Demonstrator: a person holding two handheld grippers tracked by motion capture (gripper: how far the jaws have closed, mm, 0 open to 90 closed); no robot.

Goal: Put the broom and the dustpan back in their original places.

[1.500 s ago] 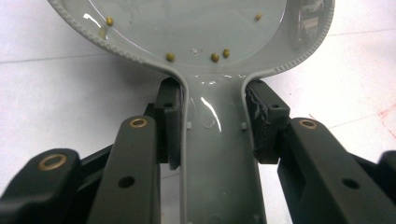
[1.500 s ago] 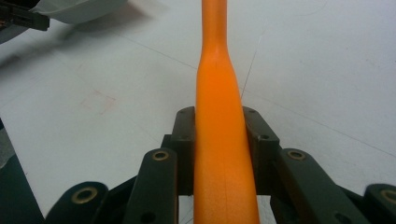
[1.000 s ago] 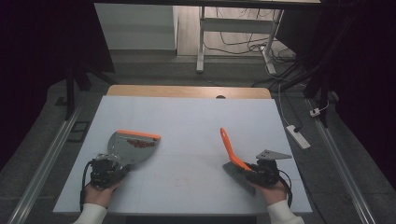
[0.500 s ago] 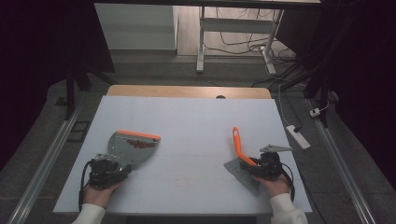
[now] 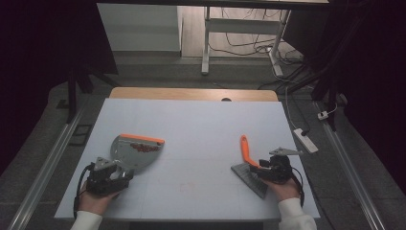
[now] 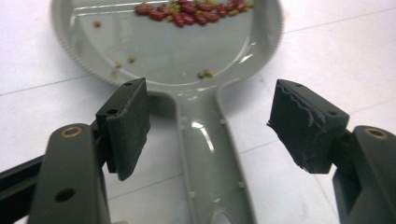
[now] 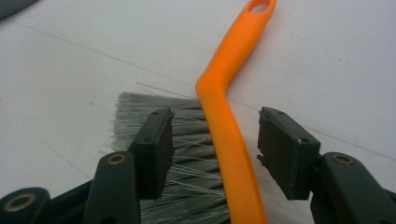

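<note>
Seen from the high view: a white table (image 5: 201, 124) with a grey dustpan (image 5: 134, 153) lying on its left half, orange lip on the far edge, and a heap of small red and yellowish beans (image 5: 143, 148) just behind that lip. Just behind the pan's handle, at the near left edge, sits the left gripper (image 5: 107, 173), held in the left hand (image 5: 93, 201). On the right half lies a brush (image 5: 248, 160), grey bristles spread flat toward the near side, orange handle pointing away up the table. Right beside it rests the right gripper (image 5: 270, 168) in the right hand (image 5: 285, 189), a grey three-cornered plate on top.

From the left gripper view: jaws of the left gripper (image 6: 210, 121) spread wide, one on each side of the dustpan's (image 6: 187, 56) grey handle, touching neither side of it. Handle runs up the middle between the pads into the round pan, where the beans (image 6: 187, 11) gather at the far rim, a few strays scattered nearer.

From the right gripper view: jaws of the right gripper (image 7: 215, 140) likewise apart, straddling the brush (image 7: 224, 121). Left pad lies over the grey bristles, right pad stands clear of the orange handle with a gap of white table (image 7: 327, 56) between. Handle bends and runs on to a hanging hole at its tip.
</note>
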